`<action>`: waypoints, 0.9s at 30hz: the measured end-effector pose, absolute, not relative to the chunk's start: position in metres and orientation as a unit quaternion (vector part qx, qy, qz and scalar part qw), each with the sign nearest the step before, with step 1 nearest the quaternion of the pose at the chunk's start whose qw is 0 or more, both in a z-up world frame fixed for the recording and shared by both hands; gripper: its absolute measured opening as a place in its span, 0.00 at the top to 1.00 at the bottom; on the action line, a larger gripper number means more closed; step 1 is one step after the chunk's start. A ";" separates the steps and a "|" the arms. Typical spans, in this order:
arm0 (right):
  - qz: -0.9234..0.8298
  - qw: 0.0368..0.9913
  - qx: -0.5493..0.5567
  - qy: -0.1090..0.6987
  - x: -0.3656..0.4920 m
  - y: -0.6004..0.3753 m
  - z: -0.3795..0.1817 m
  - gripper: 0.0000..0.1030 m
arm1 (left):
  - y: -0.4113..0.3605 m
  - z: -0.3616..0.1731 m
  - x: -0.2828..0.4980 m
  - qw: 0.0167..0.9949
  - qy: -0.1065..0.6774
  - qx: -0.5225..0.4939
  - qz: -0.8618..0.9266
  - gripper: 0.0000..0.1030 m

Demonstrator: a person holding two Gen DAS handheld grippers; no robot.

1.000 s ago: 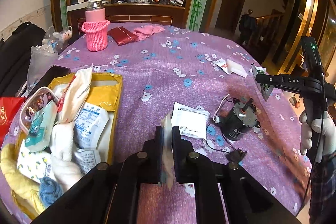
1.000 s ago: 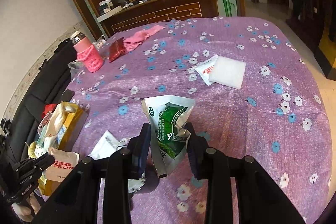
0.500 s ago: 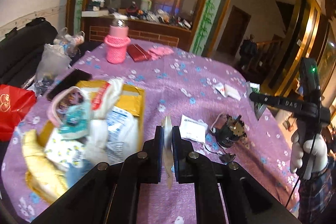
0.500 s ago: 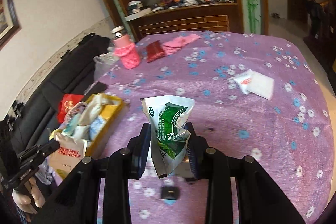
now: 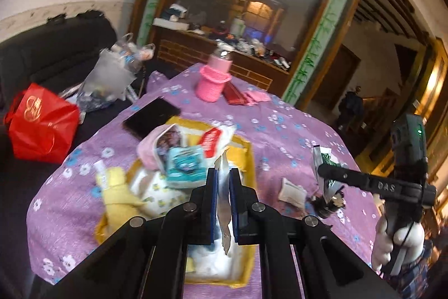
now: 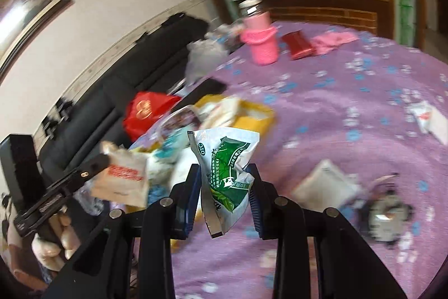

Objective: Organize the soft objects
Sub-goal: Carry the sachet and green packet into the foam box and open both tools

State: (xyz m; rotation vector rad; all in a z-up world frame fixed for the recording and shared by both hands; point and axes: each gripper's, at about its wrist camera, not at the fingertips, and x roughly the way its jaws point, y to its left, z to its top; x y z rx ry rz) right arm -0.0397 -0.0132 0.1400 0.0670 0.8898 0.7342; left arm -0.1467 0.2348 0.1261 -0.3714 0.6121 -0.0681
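My left gripper (image 5: 223, 178) is shut on a thin white packet (image 5: 223, 203) with red print, seen edge-on, held above the yellow box (image 5: 249, 164) full of soft packets and cloths. The same packet shows flat in the right wrist view (image 6: 123, 181). My right gripper (image 6: 225, 178) is shut on a green-and-white pouch (image 6: 226, 173), held above the purple flowered tablecloth (image 6: 336, 102) to the right of the yellow box (image 6: 260, 114). The pouch also shows in the left wrist view (image 5: 326, 170).
A pink sleeved bottle (image 5: 214, 80), a red wallet (image 6: 296, 46) and pink cloth (image 6: 330, 39) lie at the far side. A white packet (image 5: 291, 189) and a small black motor (image 6: 387, 217) lie right of the box. A black phone (image 5: 151, 116), red bag (image 5: 42, 122) and dark sofa are left.
Both grippers have risen and swung left toward the yellow box, each still holding its packet. The left one now hangs over the box.
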 end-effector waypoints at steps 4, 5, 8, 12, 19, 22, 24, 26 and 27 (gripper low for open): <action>0.366 0.818 0.015 0.443 -0.044 0.028 0.124 0.69 | 0.251 0.109 -0.141 0.928 0.313 -0.203 -0.015 0.93; 0.368 0.814 0.010 0.449 -0.043 0.036 0.119 0.69 | 0.255 0.104 -0.139 0.926 0.318 -0.205 -0.010 0.93; 0.368 0.805 -0.004 0.465 -0.043 0.057 0.104 0.69 | 0.258 0.091 -0.137 0.921 0.331 -0.203 0.007 0.91; 0.350 0.803 -0.028 0.481 -0.036 0.078 0.087 0.69 | 0.258 0.080 -0.138 0.922 0.340 -0.185 0.031 0.83; 0.327 0.808 -0.037 0.488 -0.034 0.087 0.078 0.56 | 0.259 0.091 -0.156 0.939 0.304 -0.139 0.080 0.39; 0.318 0.820 -0.044 0.473 -0.038 0.087 0.084 0.42 | 0.254 0.095 -0.159 0.945 0.291 -0.105 0.106 0.32; 0.314 0.830 -0.050 0.458 -0.042 0.085 0.090 0.35 | 0.249 0.098 -0.162 0.948 0.281 -0.077 0.128 0.29; 0.314 0.834 -0.051 0.451 -0.044 0.083 0.094 0.35 | 0.244 0.100 -0.163 0.950 0.272 -0.058 0.143 0.26; 0.315 0.835 -0.049 0.448 -0.046 0.081 0.096 0.35 | 0.242 0.102 -0.164 0.950 0.269 -0.050 0.149 0.26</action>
